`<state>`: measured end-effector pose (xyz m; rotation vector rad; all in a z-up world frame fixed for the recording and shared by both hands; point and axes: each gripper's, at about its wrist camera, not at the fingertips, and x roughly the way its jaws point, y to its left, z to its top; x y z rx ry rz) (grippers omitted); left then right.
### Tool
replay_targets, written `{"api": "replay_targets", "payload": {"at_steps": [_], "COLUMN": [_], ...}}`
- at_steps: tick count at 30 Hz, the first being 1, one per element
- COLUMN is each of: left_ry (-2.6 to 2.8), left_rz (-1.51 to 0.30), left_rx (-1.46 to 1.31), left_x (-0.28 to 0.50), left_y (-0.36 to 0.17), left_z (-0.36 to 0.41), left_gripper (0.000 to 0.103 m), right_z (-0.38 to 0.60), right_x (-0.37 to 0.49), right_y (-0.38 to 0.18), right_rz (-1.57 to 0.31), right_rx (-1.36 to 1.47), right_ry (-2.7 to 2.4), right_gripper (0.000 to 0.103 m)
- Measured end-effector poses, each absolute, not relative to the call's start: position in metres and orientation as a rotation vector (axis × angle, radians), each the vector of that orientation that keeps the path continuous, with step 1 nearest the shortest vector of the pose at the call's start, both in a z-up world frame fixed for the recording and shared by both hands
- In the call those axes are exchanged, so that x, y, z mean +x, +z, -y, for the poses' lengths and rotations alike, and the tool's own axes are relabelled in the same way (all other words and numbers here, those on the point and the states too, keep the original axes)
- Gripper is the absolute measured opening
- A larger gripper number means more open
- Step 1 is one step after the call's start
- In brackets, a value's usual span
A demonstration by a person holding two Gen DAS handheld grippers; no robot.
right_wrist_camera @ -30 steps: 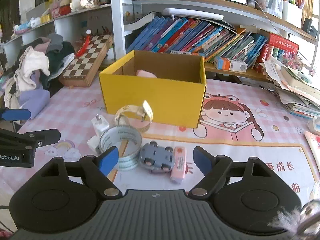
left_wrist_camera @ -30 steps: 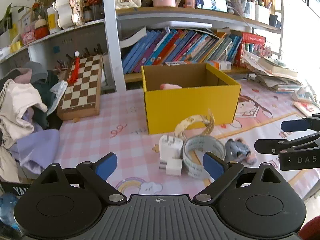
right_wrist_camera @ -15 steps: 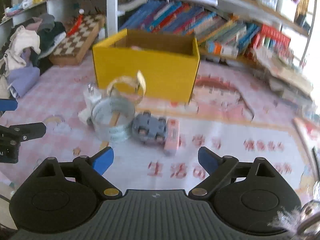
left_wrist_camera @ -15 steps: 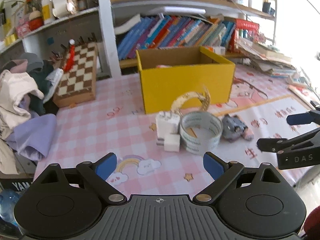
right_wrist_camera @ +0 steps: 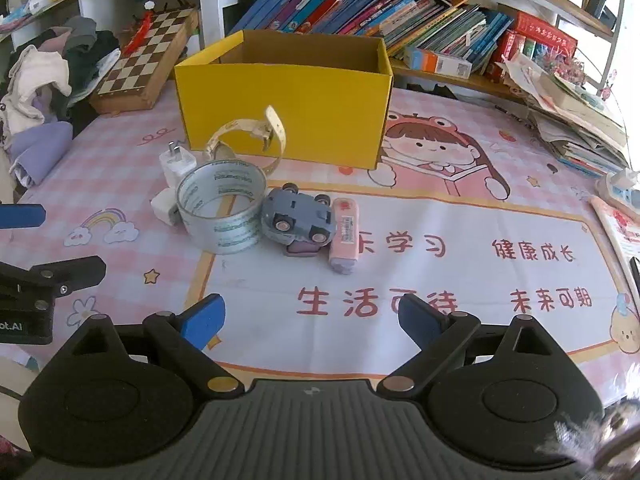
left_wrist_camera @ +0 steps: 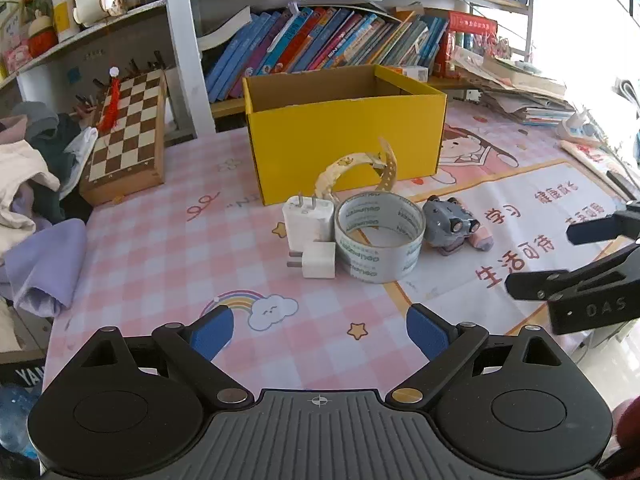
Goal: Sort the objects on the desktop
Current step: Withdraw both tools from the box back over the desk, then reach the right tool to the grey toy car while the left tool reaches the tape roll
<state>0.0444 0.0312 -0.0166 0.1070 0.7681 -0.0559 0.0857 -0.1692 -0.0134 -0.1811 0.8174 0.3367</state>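
1. Pink checked table (left_wrist_camera: 132, 256) below a bookshelf (left_wrist_camera: 320, 44).
2. Clear tape roll (right_wrist_camera: 221, 207), printed "deli", lies before the yellow box (right_wrist_camera: 288, 100), touching a grey toy car (right_wrist_camera: 298, 219).
3. Left tool (left_wrist_camera: 318, 330) and right tool (right_wrist_camera: 310, 318) gape wide, holding nothing.

Tape roll (right_wrist_camera: 221, 207), chargers (left_wrist_camera: 309, 229), overturned toy car (right_wrist_camera: 298, 219) before yellow box (right_wrist_camera: 282, 100)

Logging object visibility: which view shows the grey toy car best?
The right wrist view: the grey toy car lies overturned, wheels and underside plainly visible beside the tape roll. The left wrist view shows it smaller, end-on, partly behind the tape.
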Motion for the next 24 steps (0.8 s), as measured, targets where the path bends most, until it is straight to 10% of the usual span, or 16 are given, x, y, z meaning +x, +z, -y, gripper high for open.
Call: {"api": "replay_targets", "payload": {"at_steps": [24], "left_ry": [-0.139], "left_rz": [-0.752], "left_rx": [0.137], "left_x": [0.085], "left_y": [-0.019], "left_z": [-0.008], "left_gripper": [0.081], "right_z": [0.166], "right_x": [0.137], "right_y": [-0.018], "right_rz": [-0.841], "right_rx": [-0.226], "right_ry": [0.428], "right_gripper": [0.072]}}
